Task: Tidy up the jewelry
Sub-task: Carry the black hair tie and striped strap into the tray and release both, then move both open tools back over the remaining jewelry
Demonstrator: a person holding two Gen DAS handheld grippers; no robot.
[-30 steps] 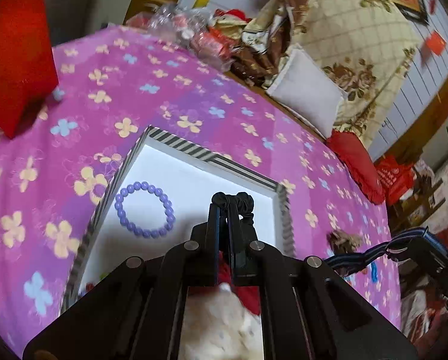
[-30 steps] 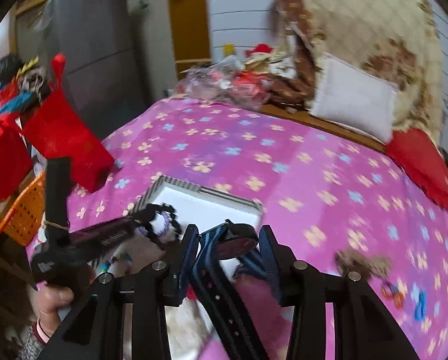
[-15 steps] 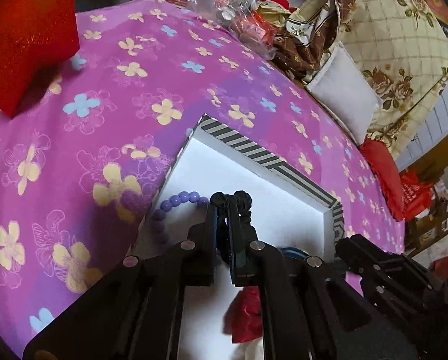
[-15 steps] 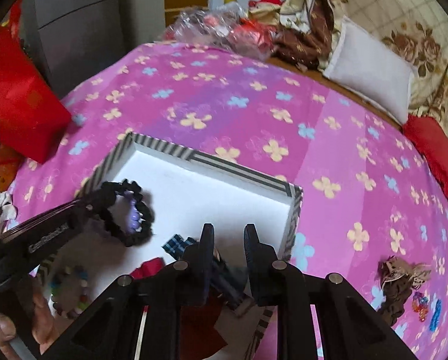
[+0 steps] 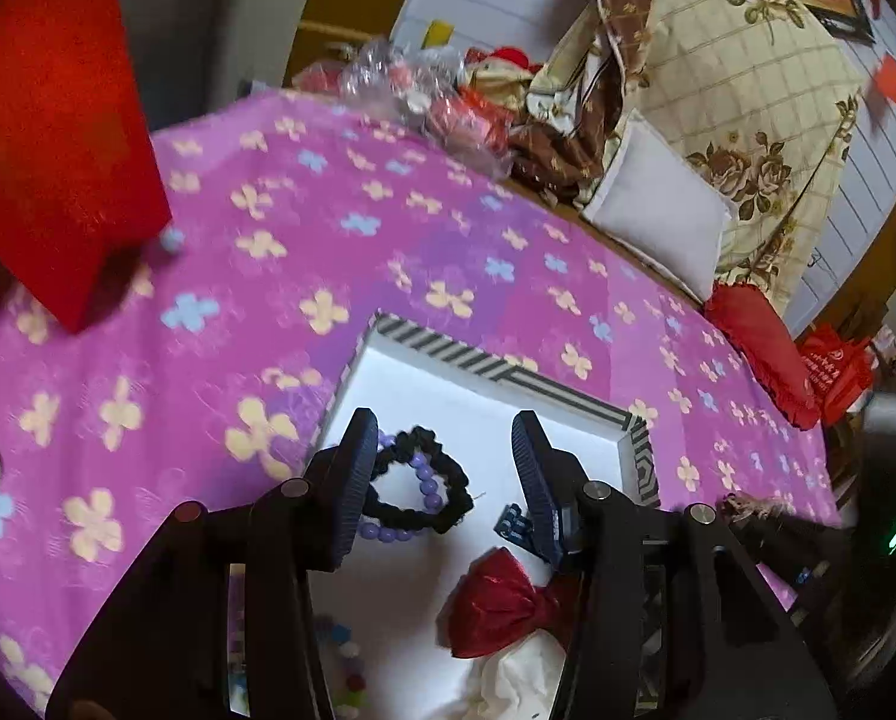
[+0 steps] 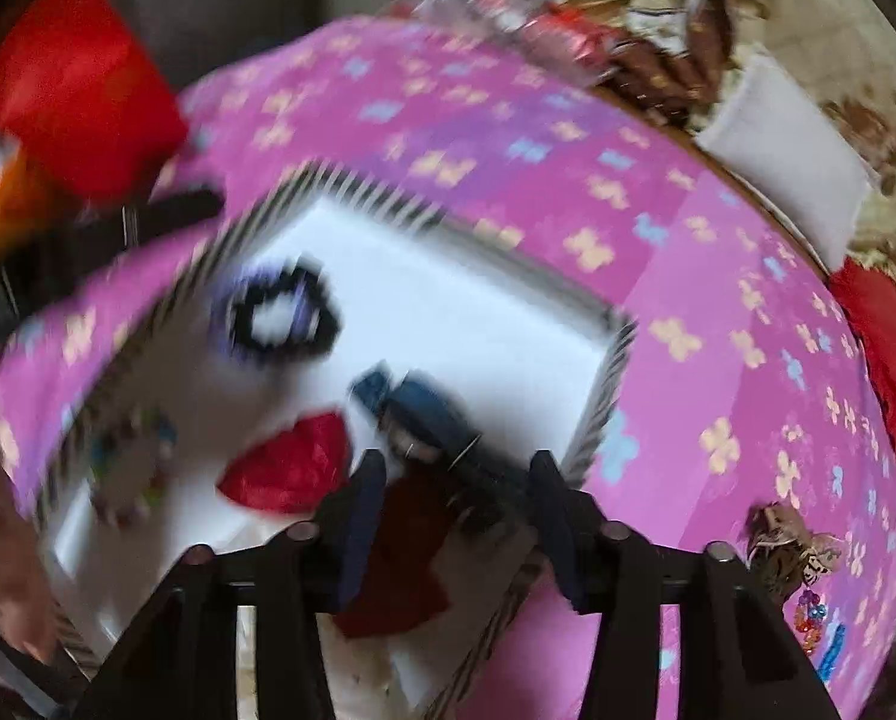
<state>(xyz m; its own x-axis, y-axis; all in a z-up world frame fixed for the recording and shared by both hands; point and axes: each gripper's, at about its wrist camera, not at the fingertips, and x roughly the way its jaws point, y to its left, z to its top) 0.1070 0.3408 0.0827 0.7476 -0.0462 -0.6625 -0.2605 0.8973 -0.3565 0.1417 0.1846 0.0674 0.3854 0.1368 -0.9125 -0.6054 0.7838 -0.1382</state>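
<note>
A white box with a striped rim lies on the pink flowered cloth. In it a black scrunchie lies over a purple bead bracelet. A blue strap and a red bow lie beside them, with a multicoloured bead bracelet near the front. My left gripper is open above the scrunchie. My right gripper is open over the strap's near end. The right wrist view is blurred.
A red bag stands at the left on the cloth. A brown hair clip and small coloured clips lie on the cloth right of the box. Cushions and clutter line the far edge.
My left gripper opened and let the black scrunchie drop onto the purple bracelet. My right gripper opened, left the blue strap in the box, and is pulling back.
</note>
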